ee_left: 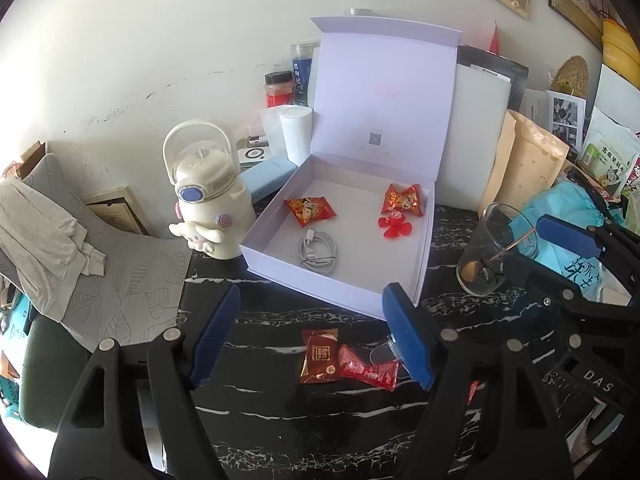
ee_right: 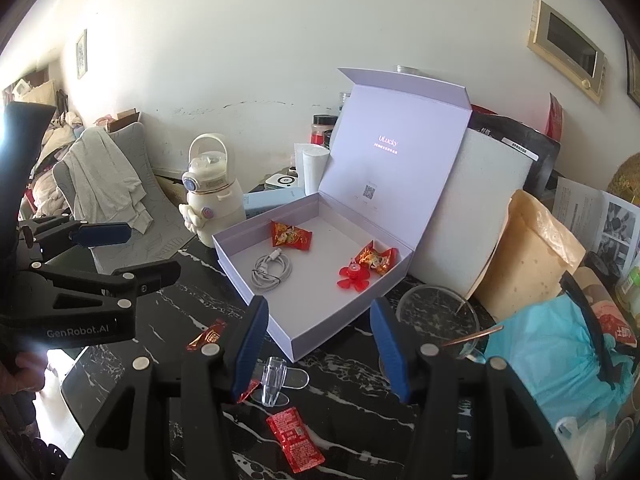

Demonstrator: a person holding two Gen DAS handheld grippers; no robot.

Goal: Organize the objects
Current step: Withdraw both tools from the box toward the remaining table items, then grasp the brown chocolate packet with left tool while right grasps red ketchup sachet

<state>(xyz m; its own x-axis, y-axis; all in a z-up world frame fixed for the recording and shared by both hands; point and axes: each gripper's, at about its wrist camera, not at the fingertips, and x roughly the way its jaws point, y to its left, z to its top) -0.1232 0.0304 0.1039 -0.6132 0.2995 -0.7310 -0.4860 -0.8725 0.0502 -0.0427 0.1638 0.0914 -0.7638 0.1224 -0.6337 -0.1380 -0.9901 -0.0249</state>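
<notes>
1. We read the open lilac box (ee_left: 424, 240) as the collecting place. Its lid (ee_left: 384, 92) stands upright at the far side, leaving the tray free to load from the near edge.
2. Already inside it: two orange-red snack packets (ee_left: 310, 210) (ee_left: 404, 199), a coiled white cable (ee_left: 318, 252) and a red flower-shaped trinket (ee_left: 394, 226), all lying apart from one another on the box floor.
3. Still loose on the black marble table (ee_left: 260, 412), near us: a dark red sachet (ee_left: 319, 356) touching a bright red sweet wrapper (ee_left: 370, 370), a clear plastic holder (ee_right: 274, 380) and a flat red packet (ee_right: 295, 438).
4. The left gripper (ee_left: 310, 340) is spread wide and empty, hovering over the sachet and wrapper; we judge it is lined up to pick one of them.
5. The right gripper (ee_right: 318, 350) is also wide open with nothing in it, hanging above the clear holder by the box's near corner.
6. A glass cup (ee_left: 492, 252) stands right of the box, a cream bottle (ee_left: 208, 196) just to the left; neither is touched.
</notes>
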